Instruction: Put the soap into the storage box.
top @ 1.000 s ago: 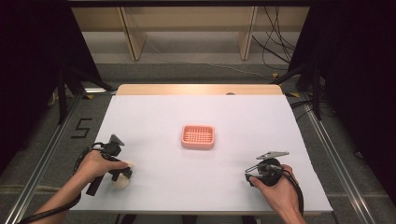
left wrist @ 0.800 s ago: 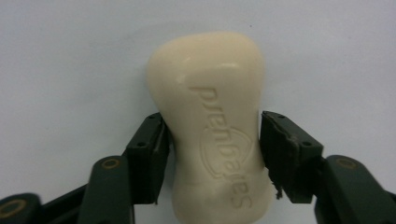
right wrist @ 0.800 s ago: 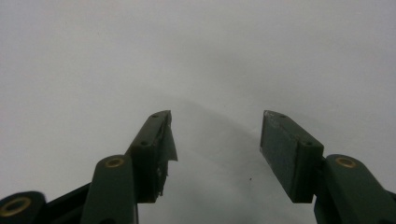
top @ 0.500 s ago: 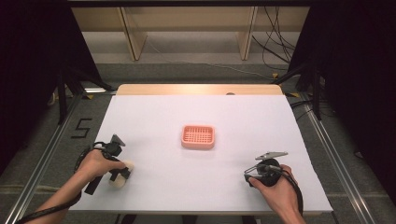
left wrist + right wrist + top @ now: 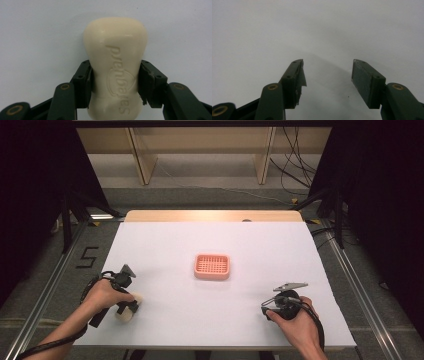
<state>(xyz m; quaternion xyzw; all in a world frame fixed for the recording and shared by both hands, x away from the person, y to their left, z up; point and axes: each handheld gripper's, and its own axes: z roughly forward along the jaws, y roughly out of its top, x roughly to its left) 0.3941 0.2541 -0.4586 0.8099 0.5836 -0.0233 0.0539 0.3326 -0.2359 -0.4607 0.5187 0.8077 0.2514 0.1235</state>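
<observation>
Left gripper is clamping a smooth, waisted cream soap bar — embossed lettering showing — on the matte white surface; right gripper is resting open-jawed.

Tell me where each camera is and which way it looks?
High view: sits above the person's side, looks forward and down on the white table; both forearms, left gripper, right gripper and pink soap dish show.
Left gripper view: rides on the left gripper, looks along its jaws, which have just been closing on the cream soap bar.
Right gripper view: rides on the right gripper, looks along its open jaws at bare table.
Shared: high and left gripper views both show the soap bar.
</observation>
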